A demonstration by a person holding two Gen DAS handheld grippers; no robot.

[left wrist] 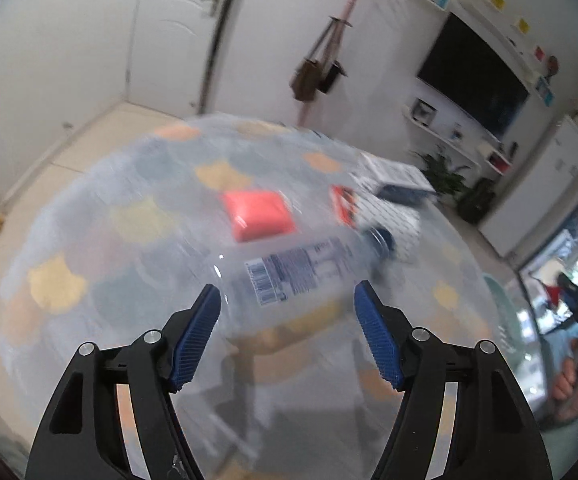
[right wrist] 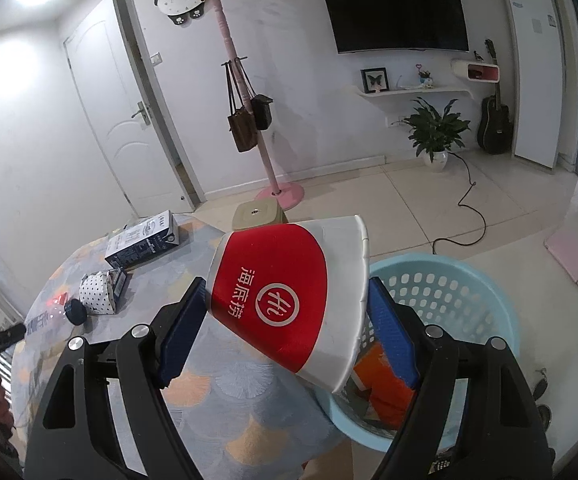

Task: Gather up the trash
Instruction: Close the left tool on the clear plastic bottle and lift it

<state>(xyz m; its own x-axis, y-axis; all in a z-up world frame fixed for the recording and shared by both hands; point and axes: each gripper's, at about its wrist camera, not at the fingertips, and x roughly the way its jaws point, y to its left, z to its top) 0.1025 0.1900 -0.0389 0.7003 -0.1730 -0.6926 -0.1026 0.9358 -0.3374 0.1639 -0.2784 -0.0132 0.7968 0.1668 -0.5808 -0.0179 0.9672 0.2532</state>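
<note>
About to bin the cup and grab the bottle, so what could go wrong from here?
1. The paper cup sits tilted in the right gripper, only partly over the blue basket; it may drop outside.
2. The clear bottle lies on its side between the open left gripper fingers; it may roll.

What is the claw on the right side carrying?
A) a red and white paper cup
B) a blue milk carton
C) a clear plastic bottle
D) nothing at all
A: in the right wrist view the right gripper has its blue pads on either side of a red and white paper cup, tilted above the edge of the light blue basket.
</note>
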